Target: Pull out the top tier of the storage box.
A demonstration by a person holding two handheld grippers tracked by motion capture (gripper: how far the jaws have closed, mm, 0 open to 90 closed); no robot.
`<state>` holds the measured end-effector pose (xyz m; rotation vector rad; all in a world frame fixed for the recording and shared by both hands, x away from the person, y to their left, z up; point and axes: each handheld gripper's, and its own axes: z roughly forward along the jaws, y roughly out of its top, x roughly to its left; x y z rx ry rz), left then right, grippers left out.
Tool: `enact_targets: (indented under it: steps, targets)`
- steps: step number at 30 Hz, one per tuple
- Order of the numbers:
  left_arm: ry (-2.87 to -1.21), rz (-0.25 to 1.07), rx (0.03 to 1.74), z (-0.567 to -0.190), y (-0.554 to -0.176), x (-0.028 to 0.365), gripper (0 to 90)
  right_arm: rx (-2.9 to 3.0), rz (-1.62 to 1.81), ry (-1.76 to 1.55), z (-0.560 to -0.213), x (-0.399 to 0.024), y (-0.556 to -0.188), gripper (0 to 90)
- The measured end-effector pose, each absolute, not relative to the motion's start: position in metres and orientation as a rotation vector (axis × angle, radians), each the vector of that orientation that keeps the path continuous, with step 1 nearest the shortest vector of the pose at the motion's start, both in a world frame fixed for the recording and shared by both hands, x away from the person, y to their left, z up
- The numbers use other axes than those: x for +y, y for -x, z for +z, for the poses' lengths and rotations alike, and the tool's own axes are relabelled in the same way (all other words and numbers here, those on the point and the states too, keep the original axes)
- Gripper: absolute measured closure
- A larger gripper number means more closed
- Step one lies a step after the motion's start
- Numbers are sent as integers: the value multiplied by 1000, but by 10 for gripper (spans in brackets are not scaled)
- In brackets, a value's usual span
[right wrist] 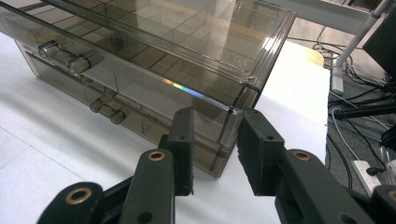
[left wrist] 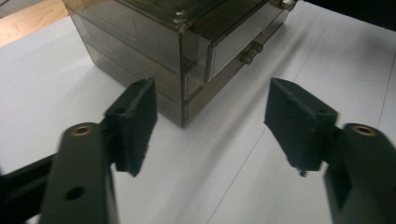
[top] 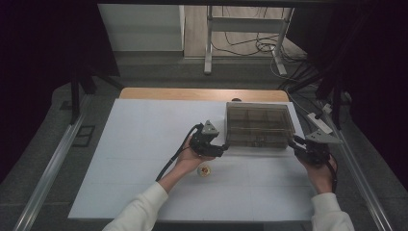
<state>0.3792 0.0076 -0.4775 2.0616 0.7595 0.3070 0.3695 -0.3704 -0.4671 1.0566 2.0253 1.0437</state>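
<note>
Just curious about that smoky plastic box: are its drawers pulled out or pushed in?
Pushed in. The drawer fronts sit flush with the box frame, and their knobs are untouched.

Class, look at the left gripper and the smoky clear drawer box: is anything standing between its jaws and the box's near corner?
Nothing visible does. The left gripper is open, and bare white table lies between its jaws and the corner of the drawer box. The small round object lies nearer the person, under the left hand, off that path.

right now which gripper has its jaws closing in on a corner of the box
The right gripper: its jaws stand on either side of the smoky plastic drawer box's front corner. The left gripper is spread wide, short of its corner.
</note>
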Motion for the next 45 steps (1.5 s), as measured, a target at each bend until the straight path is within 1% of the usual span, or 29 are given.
enact_targets:
  steps: [3,8,15,18,25,28,30,34,45]
  targets:
    - [-2053,302,754,-477,-379,7,428,2026,1047,-1056,-467,-371,-370,664]
    - [-2051,308,759,-476,-380,4,500,2026,1048,-1057,-467,-371,-370,664]
    - [-2055,310,754,-478,-384,-2,540,2027,1049,-1059,-467,-371,-370,664]
    - [-2055,307,756,-479,-386,-3,579,2028,1050,-1059,-467,-371,-370,665]
    - [-2057,314,746,-479,-387,-6,746,2029,1051,-1059,-467,-372,-370,672]
    - [-2056,323,752,-479,-388,-6,805,2029,1049,-1058,-467,-372,-370,673]
    - [-2062,336,747,-479,-387,-7,828,2029,1050,-1060,-467,-372,-369,673]
    - [-2075,350,734,-478,-385,-8,843,2028,1051,-1065,-467,-373,-369,673]
    - [-2087,343,726,-477,-383,-8,844,2037,1062,-1066,-467,-375,-367,683]
